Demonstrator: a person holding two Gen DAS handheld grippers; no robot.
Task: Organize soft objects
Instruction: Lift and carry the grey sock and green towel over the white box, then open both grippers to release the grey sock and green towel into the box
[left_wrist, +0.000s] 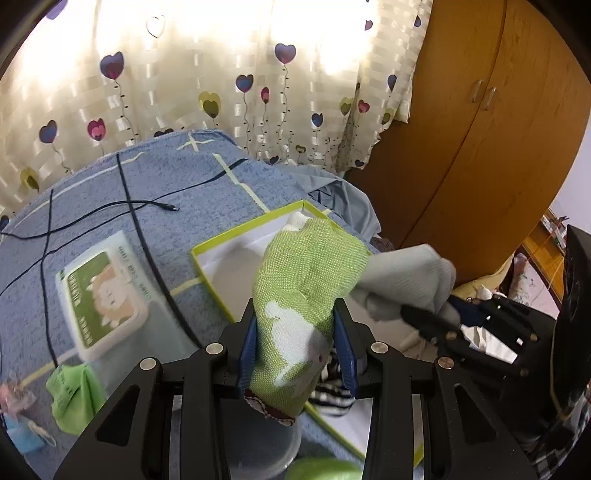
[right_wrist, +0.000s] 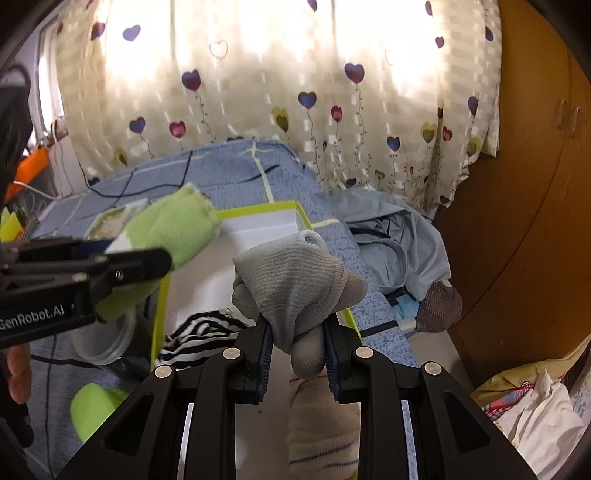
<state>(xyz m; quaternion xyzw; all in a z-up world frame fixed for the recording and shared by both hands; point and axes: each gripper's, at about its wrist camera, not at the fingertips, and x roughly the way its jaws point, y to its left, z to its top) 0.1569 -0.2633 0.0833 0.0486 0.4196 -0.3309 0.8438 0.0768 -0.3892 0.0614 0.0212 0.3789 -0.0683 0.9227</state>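
Left wrist view: our left gripper (left_wrist: 297, 347) clamps the green sock (left_wrist: 306, 291) at frame centre, over the lime-edged box (left_wrist: 207, 254), ready to drop in. Right wrist view: our right gripper (right_wrist: 297, 354) pinches the grey sock (right_wrist: 291, 284) above that box too.

Two grippers (left_wrist: 299, 347) (right_wrist: 297, 354), one green sock (left_wrist: 310, 273), one grey sock (right_wrist: 291, 277), one box (left_wrist: 221, 245).

Blue-covered bed (left_wrist: 221, 192): green-rimmed box (left_wrist: 236, 243) near right edge, black cables (left_wrist: 125, 192), picture card (left_wrist: 105, 291), green cloth (left_wrist: 74, 398).
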